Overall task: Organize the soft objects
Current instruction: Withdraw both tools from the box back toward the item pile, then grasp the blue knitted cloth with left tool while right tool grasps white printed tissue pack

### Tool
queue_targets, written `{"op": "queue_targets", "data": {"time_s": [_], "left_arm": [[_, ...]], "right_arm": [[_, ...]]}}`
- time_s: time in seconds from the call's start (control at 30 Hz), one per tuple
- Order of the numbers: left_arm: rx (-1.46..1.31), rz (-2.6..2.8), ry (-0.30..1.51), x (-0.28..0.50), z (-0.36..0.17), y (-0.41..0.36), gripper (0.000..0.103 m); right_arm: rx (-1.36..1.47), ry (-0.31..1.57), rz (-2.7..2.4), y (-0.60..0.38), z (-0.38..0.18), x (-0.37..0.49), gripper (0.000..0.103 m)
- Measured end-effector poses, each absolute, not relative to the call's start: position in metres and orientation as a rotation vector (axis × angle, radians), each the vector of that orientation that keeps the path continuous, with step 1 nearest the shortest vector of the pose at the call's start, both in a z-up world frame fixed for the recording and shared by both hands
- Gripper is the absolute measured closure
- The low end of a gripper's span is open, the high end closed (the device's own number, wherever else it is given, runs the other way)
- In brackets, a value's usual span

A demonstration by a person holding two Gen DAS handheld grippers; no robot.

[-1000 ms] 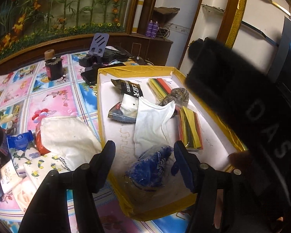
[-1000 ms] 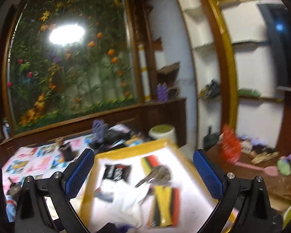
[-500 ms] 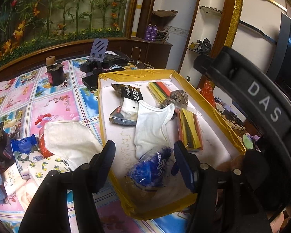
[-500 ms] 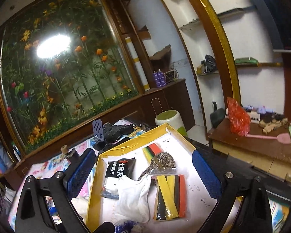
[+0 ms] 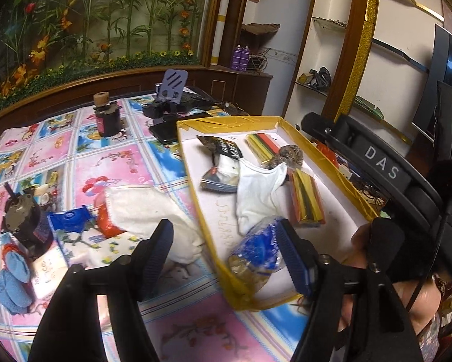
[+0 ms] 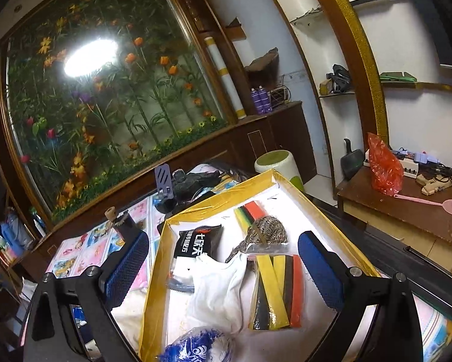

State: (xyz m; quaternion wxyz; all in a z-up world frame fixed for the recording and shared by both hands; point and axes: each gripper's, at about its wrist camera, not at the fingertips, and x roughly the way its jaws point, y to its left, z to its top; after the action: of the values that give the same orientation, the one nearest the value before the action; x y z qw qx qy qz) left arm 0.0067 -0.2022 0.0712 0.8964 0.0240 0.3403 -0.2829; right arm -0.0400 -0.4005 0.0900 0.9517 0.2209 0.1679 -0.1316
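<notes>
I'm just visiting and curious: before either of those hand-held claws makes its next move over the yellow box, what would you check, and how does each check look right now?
1. Left gripper jaws open: ok.
2. Right gripper jaws open, holding nothing: ok.
3. Yellow-edged box has free floor: ok.
4. White cloth outside the box within the left gripper's reach: likely ok.
5. Blue bag clear of the left jaws: cannot tell; one jaw overlaps it.
</notes>
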Motion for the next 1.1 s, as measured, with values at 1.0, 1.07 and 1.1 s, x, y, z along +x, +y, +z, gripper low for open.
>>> {"op": "queue_targets", "data": {"time_s": [1.0, 1.07, 1.1], "left_arm": [[-0.164, -0.136, 0.884, 0.051, 0.038, 0.038, 0.019], [-0.146, -0.156, 0.909, 0.051, 0.033, 0.033, 0.019], [-0.124, -0.162, 0.916, 0.05, 0.031, 0.028, 0.019]], "right_arm": [[0.187, 0.378, 0.117, -0.312, 0.085, -0.025, 0.002], [0.188, 0.381, 0.126, -0.313, 0.085, -0.026, 0.002], [0.185, 0.381, 0.129, -0.313, 0.086, -0.026, 0.002]]}}
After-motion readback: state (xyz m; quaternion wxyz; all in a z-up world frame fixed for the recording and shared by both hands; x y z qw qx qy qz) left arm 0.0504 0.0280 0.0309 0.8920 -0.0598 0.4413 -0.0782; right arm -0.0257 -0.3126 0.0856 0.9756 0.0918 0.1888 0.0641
